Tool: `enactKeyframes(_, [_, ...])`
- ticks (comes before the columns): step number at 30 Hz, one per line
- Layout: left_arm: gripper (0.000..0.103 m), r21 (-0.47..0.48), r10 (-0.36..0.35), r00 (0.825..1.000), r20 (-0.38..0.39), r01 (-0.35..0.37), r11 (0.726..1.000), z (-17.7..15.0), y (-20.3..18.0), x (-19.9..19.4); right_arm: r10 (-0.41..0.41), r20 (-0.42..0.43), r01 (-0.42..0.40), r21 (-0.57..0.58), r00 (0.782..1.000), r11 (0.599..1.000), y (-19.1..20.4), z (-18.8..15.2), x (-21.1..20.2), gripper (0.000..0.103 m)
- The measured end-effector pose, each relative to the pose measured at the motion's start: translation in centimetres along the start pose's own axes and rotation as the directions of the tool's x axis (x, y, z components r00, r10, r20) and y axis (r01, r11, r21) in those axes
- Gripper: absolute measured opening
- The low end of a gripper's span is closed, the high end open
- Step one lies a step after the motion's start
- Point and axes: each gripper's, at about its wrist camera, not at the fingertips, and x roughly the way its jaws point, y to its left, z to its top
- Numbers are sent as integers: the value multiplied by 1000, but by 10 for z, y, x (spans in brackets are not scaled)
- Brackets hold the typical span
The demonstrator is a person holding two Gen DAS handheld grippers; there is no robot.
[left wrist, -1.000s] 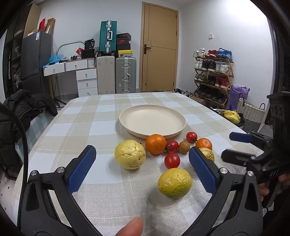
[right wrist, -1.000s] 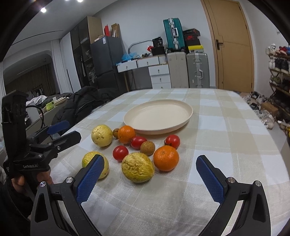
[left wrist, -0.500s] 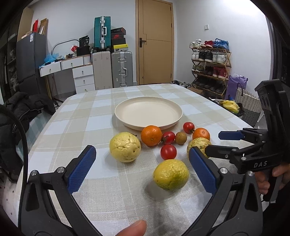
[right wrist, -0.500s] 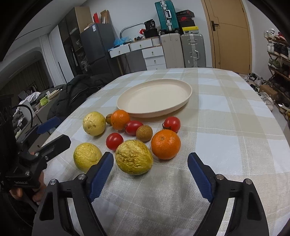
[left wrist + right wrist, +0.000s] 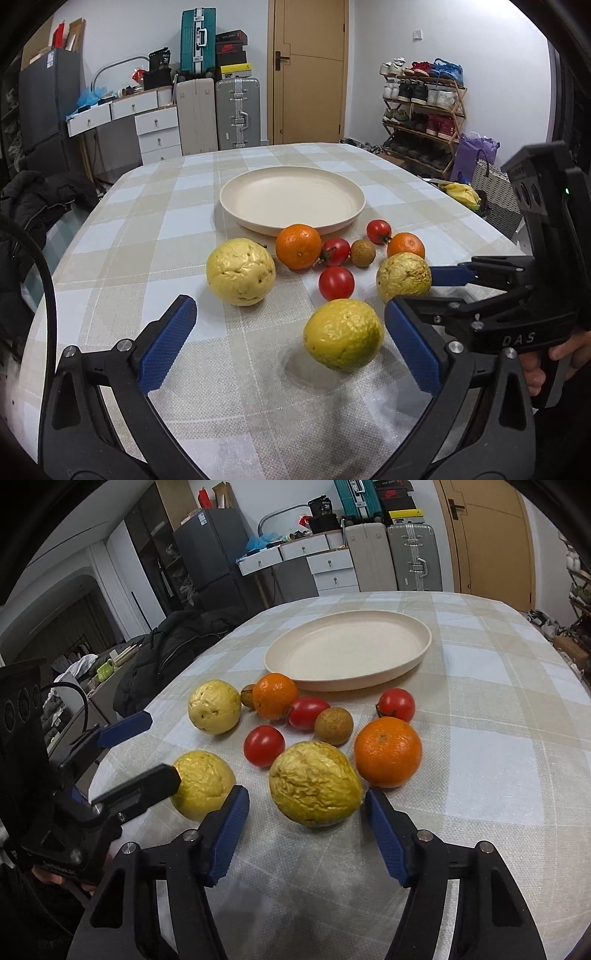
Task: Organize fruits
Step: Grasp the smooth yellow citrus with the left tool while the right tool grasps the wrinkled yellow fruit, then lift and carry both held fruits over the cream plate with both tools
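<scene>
Your right gripper (image 5: 306,830) has just been closing its jaws around the wrinkled yellow fruit (image 5: 314,783), which sits between them untouched, near the worktop (image 5: 517,738) edge closest to you. It looks light with soft, dented skin: squeeze its middle gently. The left gripper (image 5: 291,349) gapes empty. The plate (image 5: 417,653) beyond is clear.

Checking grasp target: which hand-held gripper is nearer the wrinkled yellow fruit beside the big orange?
Right. The right hand-held gripper brackets the wrinkled yellow fruit, jaws just closing, untouched. The left hand-held gripper sits by another yellow fruit.
</scene>
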Motion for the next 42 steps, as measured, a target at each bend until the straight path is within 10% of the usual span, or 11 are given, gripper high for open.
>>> enactKeyframes(14, [99,27,-65,994,-89,67,997,-9,-10,16,-3,51,5,-26,999,1000,2,-8,-17,51])
enactKeyframes(20, [50,33,-118,985,-127,123,992,-13,-20,26,-30,80,33,-33,996,999,-7,-7,-30,51])
enactKeyframes(42, [49,-31,-59,998,-15,59,998,28,4,11,-41,150,43,-7,988,999,-25,17,-44,51])
